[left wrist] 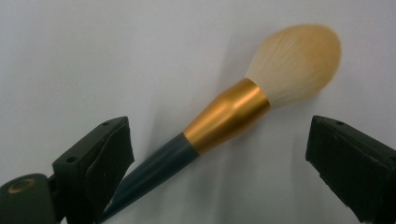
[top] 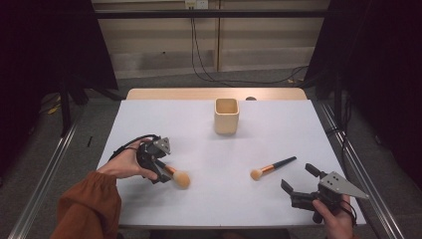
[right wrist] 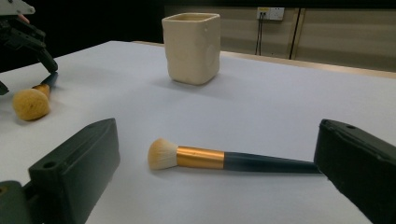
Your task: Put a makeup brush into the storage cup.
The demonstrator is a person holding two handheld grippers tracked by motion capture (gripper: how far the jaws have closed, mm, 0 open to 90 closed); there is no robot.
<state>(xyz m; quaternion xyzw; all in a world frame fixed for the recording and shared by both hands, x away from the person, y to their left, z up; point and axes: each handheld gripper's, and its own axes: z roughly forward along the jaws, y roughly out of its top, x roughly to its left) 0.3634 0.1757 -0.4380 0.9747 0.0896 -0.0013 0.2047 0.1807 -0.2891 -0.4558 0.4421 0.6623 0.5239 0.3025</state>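
Black, blocky jaws of the left hand-held gripper (left wrist: 219, 154) stand spread apart over the white matte table (top: 149, 114), straddling the large powder brush with a dark blue tapered handle, gold metal ferrule and fluffy cream dome of bristles (left wrist: 224, 119). That brush lies flat on the table near its left edge, toward the near side, its handle running close along the left jaw pad and its soft head pointing away; whether the pad touches the handle cannot be told. In the high view the left hand-held gripper (top: 161, 167) sits over the brush's handle while the rounded head (top: 181, 179) pokes out toward the table's middle.

The right hand-held gripper (right wrist: 219, 172) also has its thick rubbery jaws wide apart, low over the near right corner. Between them, just ahead, lies a smaller flat-topped brush with a slim dark handle, gold band and pale short bristles (right wrist: 229, 160), flat on the table, bristles toward the table's left edge.

Farther back, near the middle of the far edge, stands a cream, square-sided ceramic cup with rounded corners (top: 226, 116), upright and open-topped.
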